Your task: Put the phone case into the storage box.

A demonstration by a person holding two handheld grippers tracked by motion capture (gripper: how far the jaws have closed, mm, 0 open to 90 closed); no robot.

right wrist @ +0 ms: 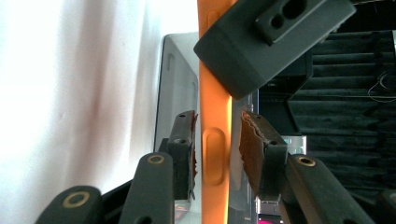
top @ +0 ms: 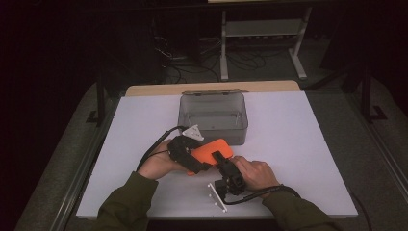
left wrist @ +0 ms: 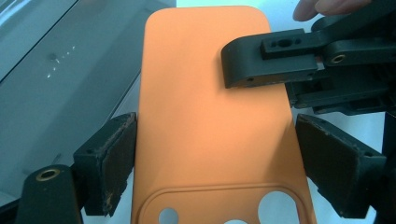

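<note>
An orange phone case [top: 215, 149] hangs just above the white table, in front of a clear grey box. My left gripper [top: 202, 158] comes in from the left and is shut across the case's width. In the left gripper view both pads press the long sides of the case [left wrist: 210, 116], camera cutouts nearest the camera. My right gripper [top: 223, 161] reaches up from the near side. In the right gripper view its jaws straddle the thin edge of the case [right wrist: 214, 140]: one pad touches, and a narrow gap shows at the other pad [right wrist: 250, 144].
The clear grey box [top: 213, 126] stands open and empty just behind the case, its lid folded back. The white table top [top: 298, 144] spreads out on both sides. Shelving legs and cables stand on the dark floor beyond the far edge.
</note>
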